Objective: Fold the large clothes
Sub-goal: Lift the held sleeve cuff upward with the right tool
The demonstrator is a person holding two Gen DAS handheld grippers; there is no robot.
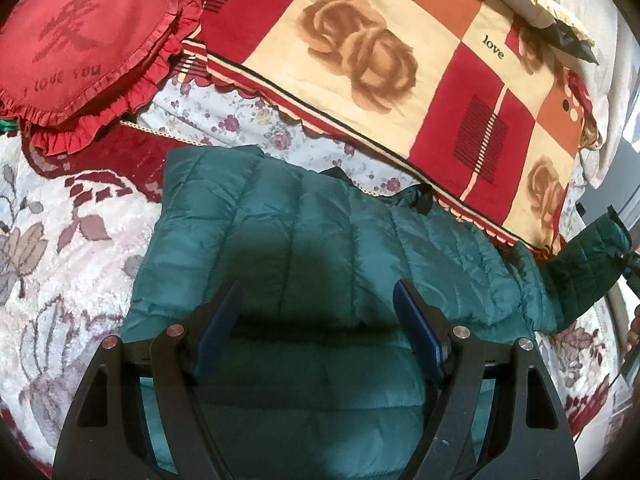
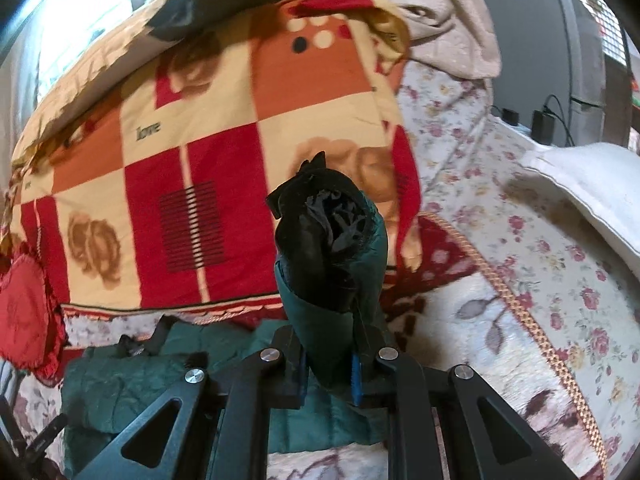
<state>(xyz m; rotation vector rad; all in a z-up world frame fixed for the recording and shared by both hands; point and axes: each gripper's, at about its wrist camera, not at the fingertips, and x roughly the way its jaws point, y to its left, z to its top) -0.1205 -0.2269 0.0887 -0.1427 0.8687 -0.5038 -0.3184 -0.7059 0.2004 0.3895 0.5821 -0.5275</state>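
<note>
My right gripper (image 2: 329, 372) pinches the green jacket's (image 1: 304, 220) sleeve (image 2: 336, 272); my left gripper (image 1: 318, 300) is wide apart above the jacket

Hidden under the left gripper (image 1: 318, 312) frame: the near part of the green puffer jacket (image 1: 304, 224). Cut off at the right edge of the left wrist view: the lifted sleeve (image 2: 332, 264) end. Blurred in the right wrist view: the patchwork blanket (image 2: 224, 128) and the floral bedspread (image 2: 520, 240). Concealed behind the sleeve: the right gripper (image 2: 329, 376) fingertips. Too small to tell: dark items by the window.
</note>
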